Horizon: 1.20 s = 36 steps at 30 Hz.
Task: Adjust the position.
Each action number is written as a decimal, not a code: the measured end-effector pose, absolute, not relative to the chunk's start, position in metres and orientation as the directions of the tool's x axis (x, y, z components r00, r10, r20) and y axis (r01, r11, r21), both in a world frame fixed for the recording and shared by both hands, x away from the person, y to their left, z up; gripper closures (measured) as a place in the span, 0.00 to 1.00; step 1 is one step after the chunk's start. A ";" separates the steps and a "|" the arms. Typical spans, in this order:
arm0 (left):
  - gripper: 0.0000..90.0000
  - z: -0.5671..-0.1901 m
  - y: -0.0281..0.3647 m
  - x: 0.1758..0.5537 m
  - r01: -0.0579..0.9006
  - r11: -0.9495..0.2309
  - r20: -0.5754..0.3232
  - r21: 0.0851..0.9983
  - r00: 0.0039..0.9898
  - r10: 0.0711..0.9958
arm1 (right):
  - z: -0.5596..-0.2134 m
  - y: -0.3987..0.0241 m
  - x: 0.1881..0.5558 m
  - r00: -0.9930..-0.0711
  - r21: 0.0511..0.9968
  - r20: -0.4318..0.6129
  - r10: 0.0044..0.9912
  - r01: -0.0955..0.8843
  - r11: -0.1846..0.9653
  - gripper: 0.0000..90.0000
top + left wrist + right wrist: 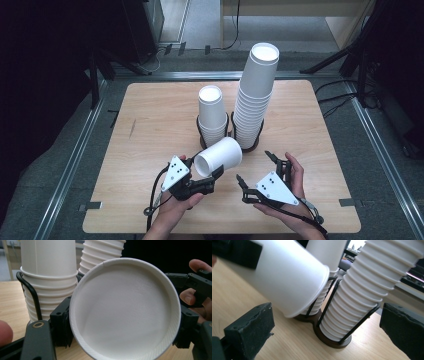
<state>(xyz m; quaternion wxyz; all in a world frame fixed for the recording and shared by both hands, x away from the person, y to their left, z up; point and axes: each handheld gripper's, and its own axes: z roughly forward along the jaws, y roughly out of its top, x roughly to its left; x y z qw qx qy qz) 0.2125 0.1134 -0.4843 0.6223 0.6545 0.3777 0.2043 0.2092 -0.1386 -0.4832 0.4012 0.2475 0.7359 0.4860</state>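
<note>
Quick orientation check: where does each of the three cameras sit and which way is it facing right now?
High view: above the person's side, looking forward and down on the table; both hands, left gripper and right gripper show.
Left gripper view: rides the left gripper, facing the base of the held cup; a fingertip shows.
Right gripper view: rides the right gripper, facing the tall stack between open jaws.
All share the held cup and both stacks.

Both grippers are black, the left gripper [210,181] and right gripper [256,167] each topped by a grey three-cornered plate with dark dots. Blocky black fingers [249,330] look chipped; a black cable trails behind each.
</note>
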 end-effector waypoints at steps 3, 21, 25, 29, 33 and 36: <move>0.26 -0.485 0.111 0.211 0.212 0.049 -0.176 0.976 0.635 0.752 | -0.477 -0.140 0.206 -0.538 0.940 -0.287 0.792 0.002 0.342 0.00; 0.26 -0.485 0.106 0.208 0.170 0.070 -0.162 0.983 0.625 0.763 | -0.456 -0.135 0.197 -0.384 0.983 0.058 0.922 0.181 0.014 0.00; 0.26 -0.484 0.105 0.207 0.151 0.082 -0.160 0.985 0.628 0.762 | -0.461 -0.130 0.191 -0.379 0.979 0.132 0.916 0.196 -0.060 0.00; 0.26 -0.485 0.106 0.207 0.144 0.091 -0.161 0.985 0.621 0.767 | -0.461 -0.126 0.186 -0.360 0.958 0.253 0.898 0.223 -0.181 0.00; 0.26 -0.486 0.106 0.207 0.137 0.101 -0.164 0.985 0.617 0.770 | -0.461 -0.125 0.180 -0.326 0.928 0.355 0.876 0.239 -0.287 0.01; 0.26 -0.486 0.105 0.206 0.132 0.107 -0.166 0.985 0.623 0.764 | -0.462 -0.127 0.178 -0.317 0.883 0.455 0.832 0.279 -0.377 0.06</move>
